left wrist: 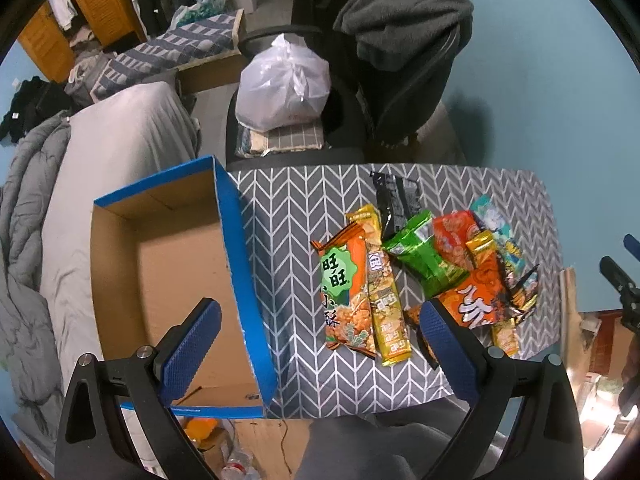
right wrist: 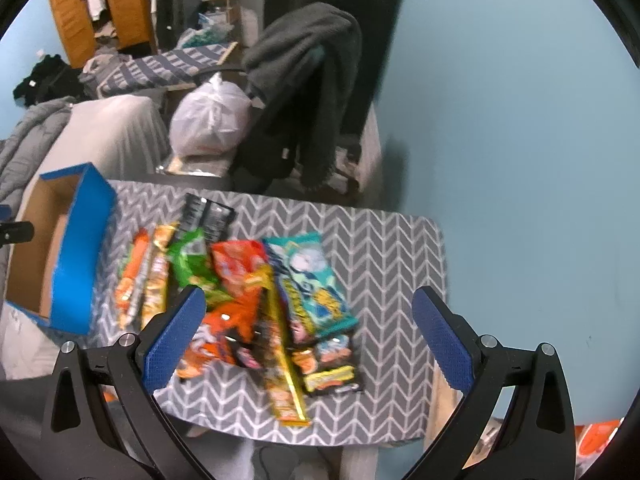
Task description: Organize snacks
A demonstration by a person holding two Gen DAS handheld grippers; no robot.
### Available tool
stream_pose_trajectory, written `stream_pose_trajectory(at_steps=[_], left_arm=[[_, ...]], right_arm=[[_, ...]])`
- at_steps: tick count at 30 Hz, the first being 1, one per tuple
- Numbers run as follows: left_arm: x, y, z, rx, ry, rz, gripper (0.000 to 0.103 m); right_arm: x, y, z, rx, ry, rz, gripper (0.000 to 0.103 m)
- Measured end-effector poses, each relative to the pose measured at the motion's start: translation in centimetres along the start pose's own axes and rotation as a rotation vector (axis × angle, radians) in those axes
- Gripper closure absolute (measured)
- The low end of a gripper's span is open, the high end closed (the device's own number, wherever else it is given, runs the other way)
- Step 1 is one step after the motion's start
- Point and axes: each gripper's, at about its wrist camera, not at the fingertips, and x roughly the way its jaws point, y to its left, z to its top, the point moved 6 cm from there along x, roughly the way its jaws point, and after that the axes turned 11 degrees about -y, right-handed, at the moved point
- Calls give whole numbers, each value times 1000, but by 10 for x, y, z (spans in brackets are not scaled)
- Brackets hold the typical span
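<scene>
A pile of snack packets lies on a grey chevron cloth table (left wrist: 296,216): an orange-green rice-cracker bag (left wrist: 346,296), a yellow bar (left wrist: 386,300), a green bag (left wrist: 426,258), an orange bag (left wrist: 476,292) and a black packet (left wrist: 394,200). An empty blue cardboard box (left wrist: 236,248) stands on the table's left. My left gripper (left wrist: 320,348) is open above the box's right wall, empty. My right gripper (right wrist: 310,340) is open and empty above the pile's near side, over the long yellow packet (right wrist: 282,356) and the teal bag (right wrist: 316,284). The box shows at left (right wrist: 76,256).
A chair with a white plastic bag (left wrist: 284,84) and a dark grey garment (left wrist: 404,16) stands behind the table. A bed with grey bedding (left wrist: 104,152) lies left of the box. A blue wall (right wrist: 520,140) is to the right. Clutter sits on the floor below the table edge.
</scene>
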Motion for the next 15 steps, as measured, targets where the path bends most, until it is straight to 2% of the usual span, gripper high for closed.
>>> stream_pose_trajectory(at_steps=[5,9,15], left_arm=[[18,-9,-4,28,24,13,2],[34,-14,-7,21,46,13,2],[60,-25,-14,20,80,14,2]], right_arm=[[20,-24,-24,6,49,-8,2],[39,-43,-46,64,116,-2,2],[69,-54,-78,105,191,24,2]])
